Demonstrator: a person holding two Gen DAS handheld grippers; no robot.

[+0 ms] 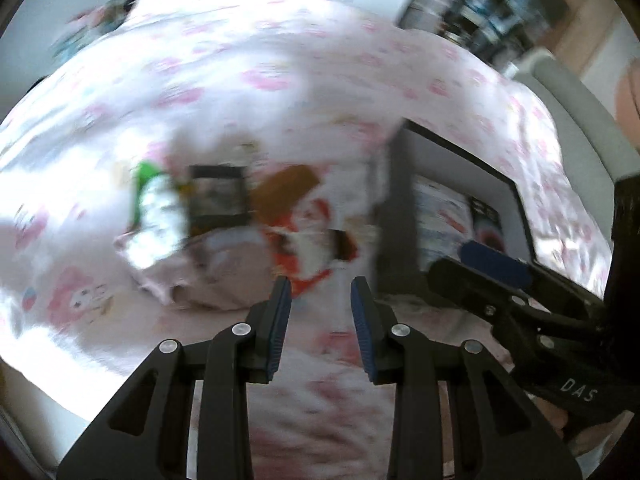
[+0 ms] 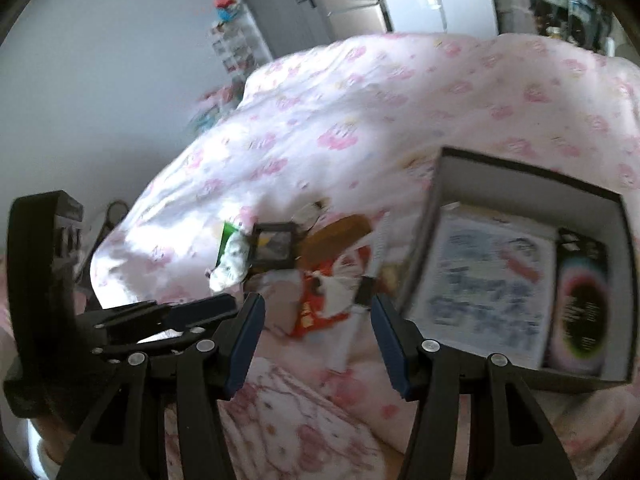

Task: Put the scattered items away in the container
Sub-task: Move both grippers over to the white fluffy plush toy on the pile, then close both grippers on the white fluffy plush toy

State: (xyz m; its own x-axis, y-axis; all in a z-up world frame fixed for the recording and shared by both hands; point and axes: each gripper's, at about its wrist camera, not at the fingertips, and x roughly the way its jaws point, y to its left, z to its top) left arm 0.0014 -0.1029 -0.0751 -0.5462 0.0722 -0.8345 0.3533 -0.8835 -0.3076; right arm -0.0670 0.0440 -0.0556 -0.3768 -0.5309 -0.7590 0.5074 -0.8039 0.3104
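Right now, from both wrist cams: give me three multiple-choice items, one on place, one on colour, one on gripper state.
1. Where does the open box sit relative to the scattered items in the right wrist view?
A. right of them
B. left of them
C. on top of them

2. What colour is the bedspread?
A. plain blue
B. white with pink prints
C. green stripes

3. What is between the fingers of the right gripper?
A. a book
B. the box
C. nothing gripped

Answers: 1 A, the box lies at the right of the pile. 2 B, pink prints on white cloth. 3 C, the jaws stand apart, with only the bed behind them.
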